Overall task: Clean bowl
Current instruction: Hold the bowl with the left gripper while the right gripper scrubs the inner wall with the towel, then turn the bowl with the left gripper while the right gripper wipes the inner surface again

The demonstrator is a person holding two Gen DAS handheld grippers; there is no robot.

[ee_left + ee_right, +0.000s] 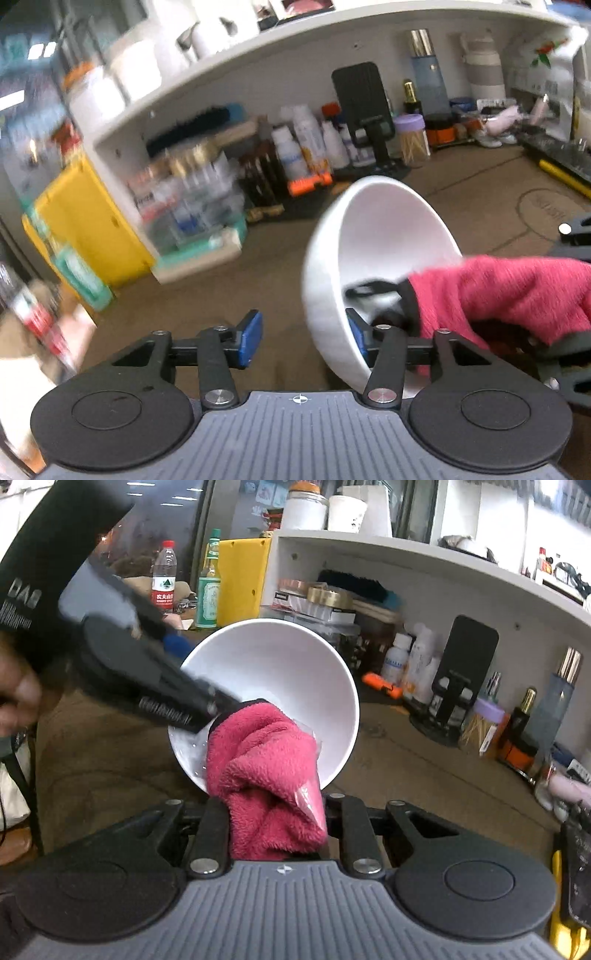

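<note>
A white bowl (384,240) is tilted on its side above the brown table, its mouth turned right. My left gripper (306,338) stands wide open; its right blue pad (355,334) is inside the bowl against the wall and its left pad (251,338) is well clear outside. From the right wrist view the bowl (280,664) faces me. My right gripper (277,812) is shut on a pink cloth (266,775) that presses into the bowl's lower inside. The cloth also shows in the left wrist view (509,295). The left gripper's arm (122,657) crosses the bowl's left rim.
A white shelf unit (221,66) runs along the back with bottles (306,144), a black phone stand (365,107), a toothpick jar (412,140) and a yellow box (81,214). Brown table surface (229,295) lies below the bowl. A water bottle (164,579) stands far left.
</note>
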